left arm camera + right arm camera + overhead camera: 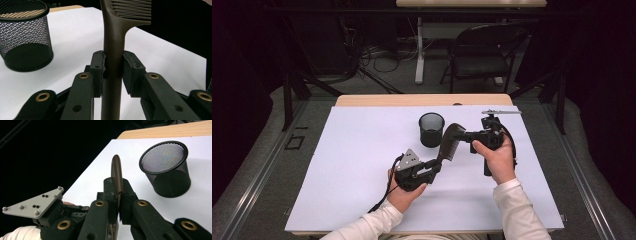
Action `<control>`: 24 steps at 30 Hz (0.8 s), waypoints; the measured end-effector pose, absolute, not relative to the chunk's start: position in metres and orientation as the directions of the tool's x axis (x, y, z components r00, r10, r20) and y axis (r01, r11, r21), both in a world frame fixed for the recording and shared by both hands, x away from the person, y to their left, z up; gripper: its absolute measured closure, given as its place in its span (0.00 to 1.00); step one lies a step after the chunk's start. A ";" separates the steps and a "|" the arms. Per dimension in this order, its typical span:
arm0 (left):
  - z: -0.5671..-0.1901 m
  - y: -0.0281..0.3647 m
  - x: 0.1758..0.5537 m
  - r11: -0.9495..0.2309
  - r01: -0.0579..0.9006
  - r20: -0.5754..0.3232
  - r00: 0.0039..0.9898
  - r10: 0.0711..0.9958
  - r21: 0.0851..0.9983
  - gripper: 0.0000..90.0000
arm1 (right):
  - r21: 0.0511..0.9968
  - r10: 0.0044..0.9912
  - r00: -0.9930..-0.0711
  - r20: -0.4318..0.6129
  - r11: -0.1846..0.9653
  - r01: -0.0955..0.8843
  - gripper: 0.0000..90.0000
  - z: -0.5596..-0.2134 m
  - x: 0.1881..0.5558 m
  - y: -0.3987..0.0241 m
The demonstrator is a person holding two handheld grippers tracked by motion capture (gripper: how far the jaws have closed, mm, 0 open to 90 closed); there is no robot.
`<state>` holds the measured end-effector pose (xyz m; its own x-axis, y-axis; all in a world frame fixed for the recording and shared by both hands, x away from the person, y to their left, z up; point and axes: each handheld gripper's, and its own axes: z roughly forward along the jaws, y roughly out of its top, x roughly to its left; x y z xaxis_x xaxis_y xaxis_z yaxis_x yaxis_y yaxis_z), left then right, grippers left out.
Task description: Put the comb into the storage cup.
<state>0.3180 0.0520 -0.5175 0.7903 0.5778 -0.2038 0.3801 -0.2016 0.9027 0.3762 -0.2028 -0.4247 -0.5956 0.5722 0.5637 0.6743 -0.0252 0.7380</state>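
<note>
- Listing, left to right across the high view: left claw [438, 164], low centre of the frame, borne by the left hand [404, 192]; jaws closed on the handle of a dark comb [449, 145]. In the left gripper view both pads press the handle [113, 62] from either side, the teeth rising toward the top of the frame.
- Comb: held clear above the white sheet [352, 165], slanting from the left claw up and right to the right claw, centre of the frame.
- Mesh cup [431, 129]: black, upright, empty, on the sheet just above and left of the comb's toothed end.
- Right claw [460, 134]: centre right, borne by the right hand [498, 159]; jaws closed on the comb's toothed end, as the right gripper view shows [117, 195].
- Worktop [422, 100]: wooden edge showing above the sheet.
</note>
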 end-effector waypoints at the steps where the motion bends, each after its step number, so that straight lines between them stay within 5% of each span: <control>1: -0.518 0.052 0.318 -0.200 0.381 -0.206 0.791 0.575 0.903 0.79 | 0.738 0.572 -0.596 0.564 -0.025 0.675 0.97 -0.425 0.376 -0.203; 24: -0.517 0.054 0.321 -0.159 0.382 -0.227 0.782 0.580 0.910 0.59 | 0.735 0.567 -0.592 0.573 -0.036 0.677 0.97 -0.424 0.377 -0.205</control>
